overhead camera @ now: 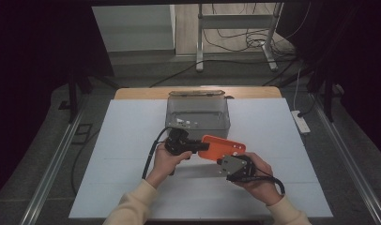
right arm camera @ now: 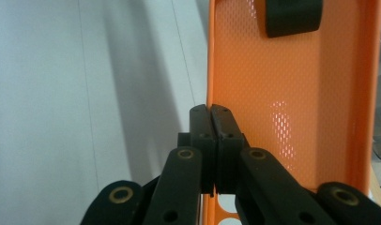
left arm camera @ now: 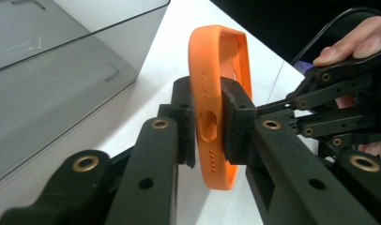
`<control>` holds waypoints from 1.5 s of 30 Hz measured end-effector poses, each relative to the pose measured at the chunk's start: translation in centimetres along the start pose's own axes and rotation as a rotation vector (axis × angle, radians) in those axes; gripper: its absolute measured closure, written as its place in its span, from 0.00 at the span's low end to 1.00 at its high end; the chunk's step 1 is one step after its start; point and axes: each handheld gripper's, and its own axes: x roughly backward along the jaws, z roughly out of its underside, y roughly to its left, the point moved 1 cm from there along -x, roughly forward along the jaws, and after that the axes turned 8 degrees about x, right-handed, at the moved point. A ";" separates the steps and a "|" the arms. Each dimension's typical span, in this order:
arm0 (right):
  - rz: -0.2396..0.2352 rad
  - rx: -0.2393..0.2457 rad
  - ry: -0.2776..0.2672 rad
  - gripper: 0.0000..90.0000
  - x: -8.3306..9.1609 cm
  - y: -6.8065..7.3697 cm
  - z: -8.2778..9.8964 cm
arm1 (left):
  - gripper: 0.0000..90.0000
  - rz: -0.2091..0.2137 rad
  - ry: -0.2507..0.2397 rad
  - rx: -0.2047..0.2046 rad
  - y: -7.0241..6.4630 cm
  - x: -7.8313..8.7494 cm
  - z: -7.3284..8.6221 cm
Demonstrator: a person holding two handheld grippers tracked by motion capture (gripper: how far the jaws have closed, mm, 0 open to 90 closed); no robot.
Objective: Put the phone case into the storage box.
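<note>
A white surface (overhead camera: 273,140) with a strip of bare wood showing along its far edge carries a clear, grey-tinted plastic box (overhead camera: 198,115), which stands directly on it at the middle of the far side, its back wall close to that wooden strip.

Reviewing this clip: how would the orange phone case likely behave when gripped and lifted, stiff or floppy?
The orange rubbery phone case probably flexes: its thin rim looks bowed between the left claw pads. It seems light, hanging from two edge pinches. The right claw grips one thin wall, so it may twist.
</note>
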 end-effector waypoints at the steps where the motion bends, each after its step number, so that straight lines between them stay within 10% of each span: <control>1: 0.000 0.000 -0.003 0.99 0.0 0.0 0.0 | 0.88 0.001 -0.003 -0.003 -0.1 0.0 0.0; 13: 0.005 -0.024 -0.025 0.97 -0.1 0.0 0.0 | 0.89 -0.013 -0.040 -0.033 -0.4 0.4 0.1; 15: 0.000 -0.045 -0.033 0.84 0.0 -0.2 0.1 | 0.89 -0.031 -0.041 -0.040 -0.4 0.6 0.0; 28: -0.062 -0.396 -0.255 0.47 1.5 -1.8 1.1 | 0.89 -0.025 -0.064 -0.038 0.2 1.7 0.0; 45: -0.107 -0.639 -0.400 0.24 2.6 -2.9 2.4 | 0.89 -0.029 -0.057 -0.064 0.4 2.6 0.5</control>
